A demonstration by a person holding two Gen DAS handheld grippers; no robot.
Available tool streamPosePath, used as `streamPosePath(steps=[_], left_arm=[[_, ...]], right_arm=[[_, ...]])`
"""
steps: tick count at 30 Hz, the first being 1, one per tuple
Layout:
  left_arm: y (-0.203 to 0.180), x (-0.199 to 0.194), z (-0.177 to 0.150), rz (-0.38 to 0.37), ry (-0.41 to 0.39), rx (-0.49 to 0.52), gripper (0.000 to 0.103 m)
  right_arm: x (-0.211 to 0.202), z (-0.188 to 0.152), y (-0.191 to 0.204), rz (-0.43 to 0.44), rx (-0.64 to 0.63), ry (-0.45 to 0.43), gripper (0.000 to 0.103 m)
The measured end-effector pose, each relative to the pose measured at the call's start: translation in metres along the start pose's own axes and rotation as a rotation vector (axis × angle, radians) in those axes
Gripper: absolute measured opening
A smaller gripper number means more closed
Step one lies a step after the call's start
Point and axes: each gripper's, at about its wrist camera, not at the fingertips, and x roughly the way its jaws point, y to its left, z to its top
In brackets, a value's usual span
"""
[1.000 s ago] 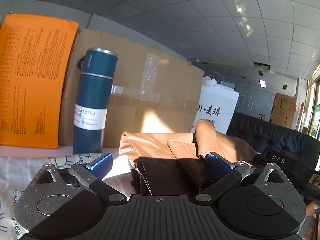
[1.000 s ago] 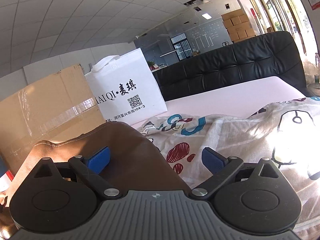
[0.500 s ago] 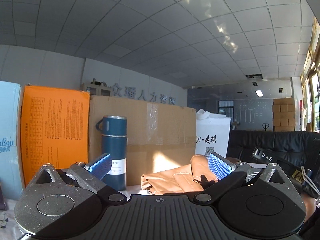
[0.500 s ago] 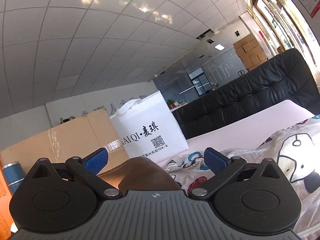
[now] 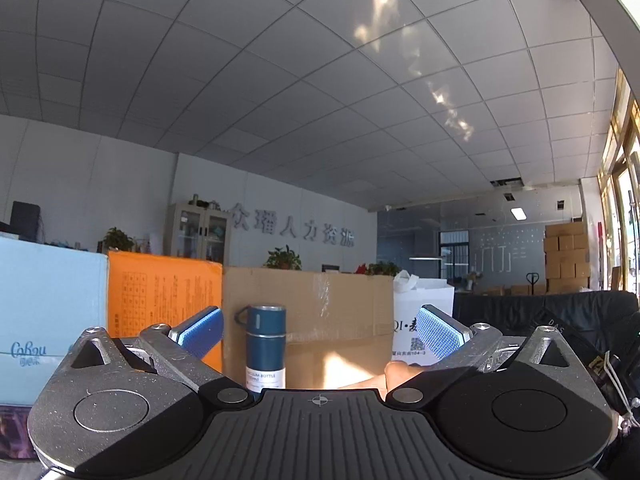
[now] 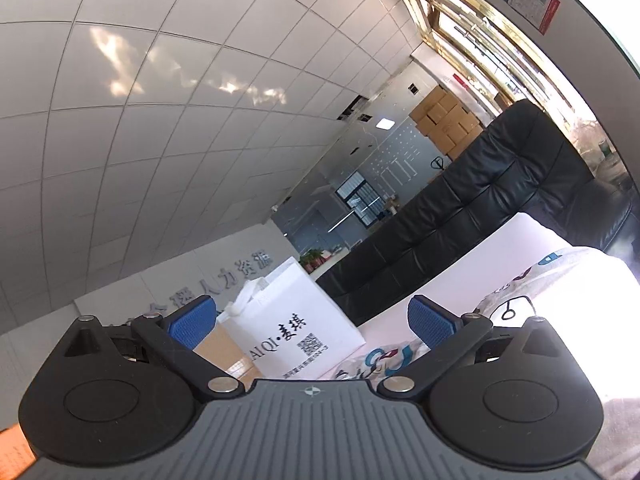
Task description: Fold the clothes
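Brown garment (image 5: 394,374) mostly hidden behind left tongs (image 5: 318,330); bottle (image 5: 266,346) base too.

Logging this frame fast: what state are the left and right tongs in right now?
Left tongs: open, holding nothing.
Right tongs: open, holding nothing.

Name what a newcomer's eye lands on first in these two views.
The dark blue steel vacuum bottle stands upright before the brown cardboard box, framed by the open left gripper. On the right wrist view, the white printed tote bag shows between the open right gripper.
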Motion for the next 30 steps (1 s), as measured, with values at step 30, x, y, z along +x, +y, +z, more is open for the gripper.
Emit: streamPosePath(steps=[30], left_arm=[[0.039, 0.006, -0.031, -0.039, 0.43, 0.008, 0.103]], right_arm=[[-0.119, -0.012, 0.133, 0.18, -0.386, 0.735, 0.103]])
